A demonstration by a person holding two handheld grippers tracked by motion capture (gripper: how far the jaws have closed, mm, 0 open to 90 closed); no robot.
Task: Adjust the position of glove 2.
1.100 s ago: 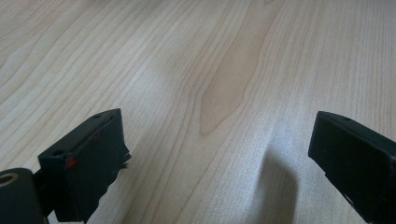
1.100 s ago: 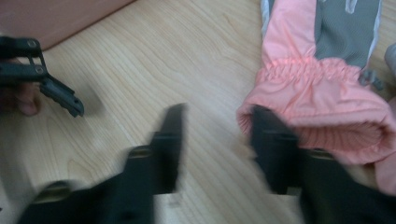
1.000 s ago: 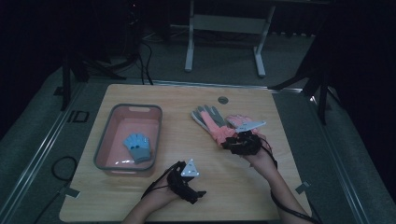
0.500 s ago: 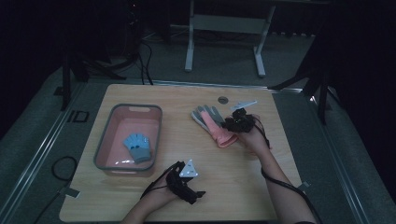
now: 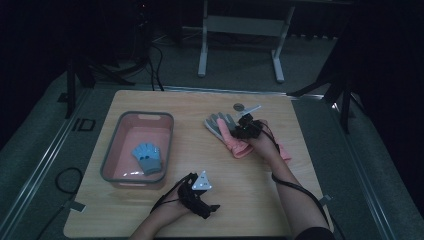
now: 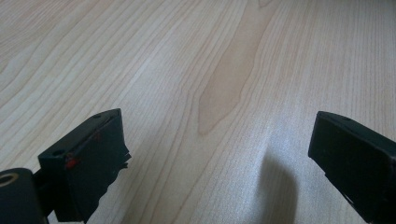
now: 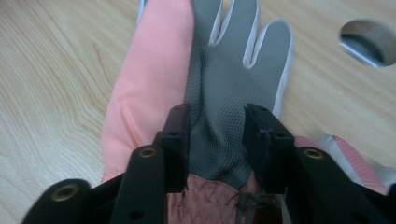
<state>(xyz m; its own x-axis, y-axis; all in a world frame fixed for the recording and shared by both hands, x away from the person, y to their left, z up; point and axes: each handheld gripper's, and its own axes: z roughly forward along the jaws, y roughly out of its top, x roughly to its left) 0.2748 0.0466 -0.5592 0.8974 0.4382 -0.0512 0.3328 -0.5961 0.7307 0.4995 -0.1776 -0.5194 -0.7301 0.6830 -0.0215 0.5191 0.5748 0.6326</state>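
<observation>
High view: on the tabletop [image 5: 260, 200], the right claw [image 5: 243, 126] reaches over a grey glove [image 5: 217, 125] lying on a pink glove [image 5: 240, 147], well right of the pink tub [image 5: 110, 165]. The left claw [image 5: 212, 211] rests near the tub's front corner.

Left gripper view: jaws stand wide and empty.

Right gripper view: jaws, just opening, straddle the grey glove's [image 7: 224, 102] palm, seemingly without pinching. Being soft, light and limp, it is probably best pinched at the palm or cuff.
</observation>
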